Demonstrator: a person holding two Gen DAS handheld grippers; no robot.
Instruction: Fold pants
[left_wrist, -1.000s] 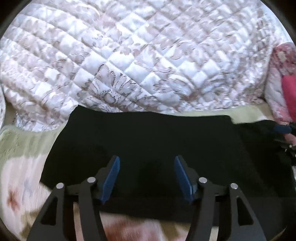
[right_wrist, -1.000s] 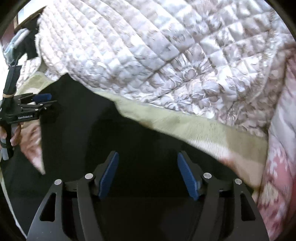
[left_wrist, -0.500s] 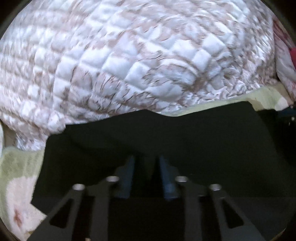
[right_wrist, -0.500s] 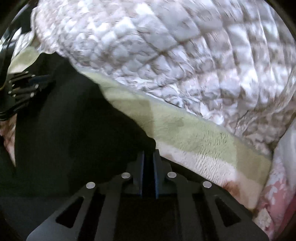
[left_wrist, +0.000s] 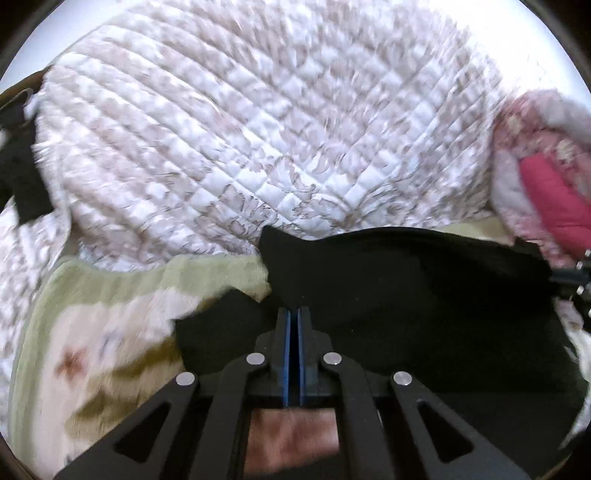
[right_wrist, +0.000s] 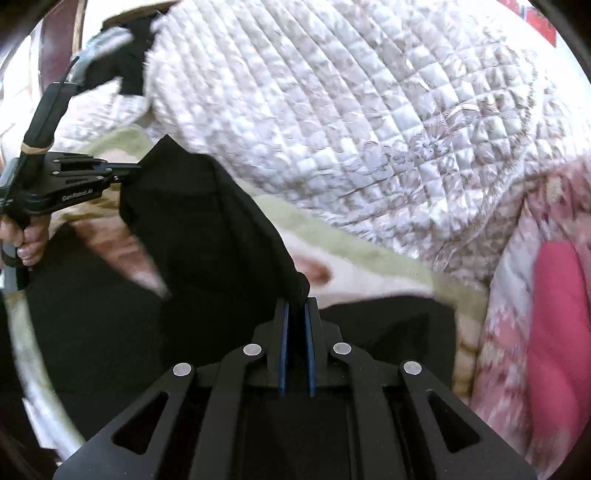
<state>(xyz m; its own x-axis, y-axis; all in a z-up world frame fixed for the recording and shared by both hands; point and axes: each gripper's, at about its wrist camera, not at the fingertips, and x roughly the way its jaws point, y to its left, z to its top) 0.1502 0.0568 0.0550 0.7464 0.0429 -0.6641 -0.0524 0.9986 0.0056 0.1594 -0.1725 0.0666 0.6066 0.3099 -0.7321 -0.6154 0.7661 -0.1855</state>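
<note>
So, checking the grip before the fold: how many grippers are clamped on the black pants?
2. The left gripper pinches the raised edge of the pants; the right gripper clamps the opposite end of that edge.

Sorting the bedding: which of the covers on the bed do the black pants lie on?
The pale green fleece blanket with pinkish blotches, under the black pants; the white quilted bedspread lies behind them.

Ahead of the claw, a white quilted floral bedspread (left_wrist: 258, 140), heaped high. Below it, pale green fleece blanket (left_wrist: 110, 295). To the right, pink floral bedding (right_wrist: 546, 288). Bright daylight overhead.
</note>
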